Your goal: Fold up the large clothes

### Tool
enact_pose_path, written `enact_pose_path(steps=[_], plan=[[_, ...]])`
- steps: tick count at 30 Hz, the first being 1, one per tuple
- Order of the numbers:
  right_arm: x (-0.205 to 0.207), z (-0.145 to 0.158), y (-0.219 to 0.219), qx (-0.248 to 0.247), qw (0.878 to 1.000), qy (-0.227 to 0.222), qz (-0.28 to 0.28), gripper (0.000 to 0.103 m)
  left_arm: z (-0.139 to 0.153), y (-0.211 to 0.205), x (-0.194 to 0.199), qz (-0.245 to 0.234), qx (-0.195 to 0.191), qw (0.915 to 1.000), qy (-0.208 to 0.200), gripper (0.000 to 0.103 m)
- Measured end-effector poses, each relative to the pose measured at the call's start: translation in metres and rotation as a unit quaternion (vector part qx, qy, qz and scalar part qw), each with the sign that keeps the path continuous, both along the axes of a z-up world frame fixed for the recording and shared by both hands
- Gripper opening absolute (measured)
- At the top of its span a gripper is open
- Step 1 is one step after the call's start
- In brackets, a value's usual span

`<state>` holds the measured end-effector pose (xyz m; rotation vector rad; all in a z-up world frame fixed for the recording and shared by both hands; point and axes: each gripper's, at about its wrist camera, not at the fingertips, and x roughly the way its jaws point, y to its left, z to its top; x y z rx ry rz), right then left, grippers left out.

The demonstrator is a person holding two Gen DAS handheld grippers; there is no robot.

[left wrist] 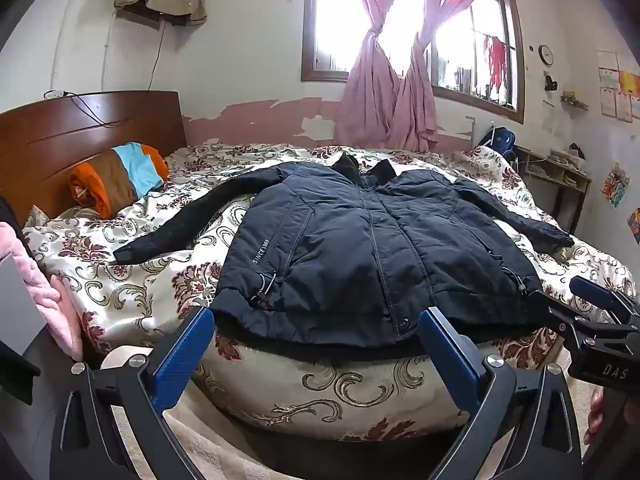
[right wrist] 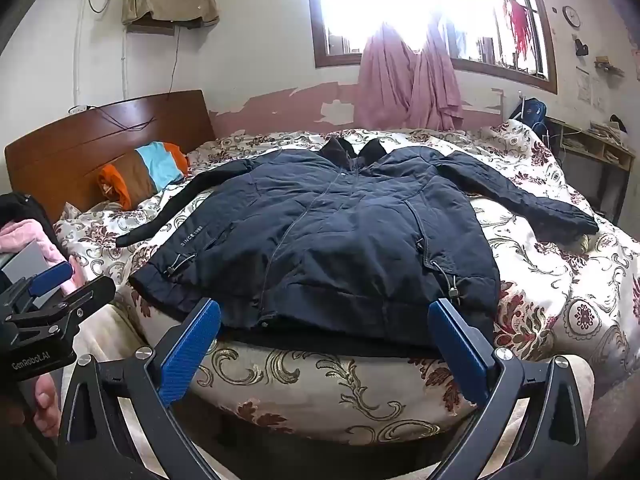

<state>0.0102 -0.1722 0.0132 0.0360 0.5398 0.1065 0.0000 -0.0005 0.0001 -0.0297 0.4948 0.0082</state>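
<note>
A dark navy padded jacket [left wrist: 360,248] lies flat, front up, on the bed, sleeves spread to both sides, hem toward me; it also shows in the right wrist view [right wrist: 332,240]. My left gripper [left wrist: 316,320] is open and empty, its blue fingers just before the hem, left of its middle. My right gripper [right wrist: 324,312] is open and empty, in front of the hem's right half. The right gripper also shows at the right edge of the left wrist view [left wrist: 576,296]. The left gripper shows at the left edge of the right wrist view [right wrist: 68,280].
The bed has a floral cover [left wrist: 160,280] and a wooden headboard [left wrist: 80,132] at the left. A striped orange, brown and blue roll [left wrist: 120,176] lies by the headboard. A pink fluffy cloth [left wrist: 36,280] sits at the left. A desk [left wrist: 560,176] stands at the right wall.
</note>
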Motion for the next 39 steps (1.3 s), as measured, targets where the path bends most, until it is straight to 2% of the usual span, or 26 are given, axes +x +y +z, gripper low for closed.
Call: enact_pose_path(steps=[39], plan=[[-0.0018, -0.0002, 0.0004, 0.004, 1.000, 0.003, 0.004, 0.102, 0.0036, 0.0004, -0.0043, -0.007, -0.004, 0.9999, -0.007, 0.103]])
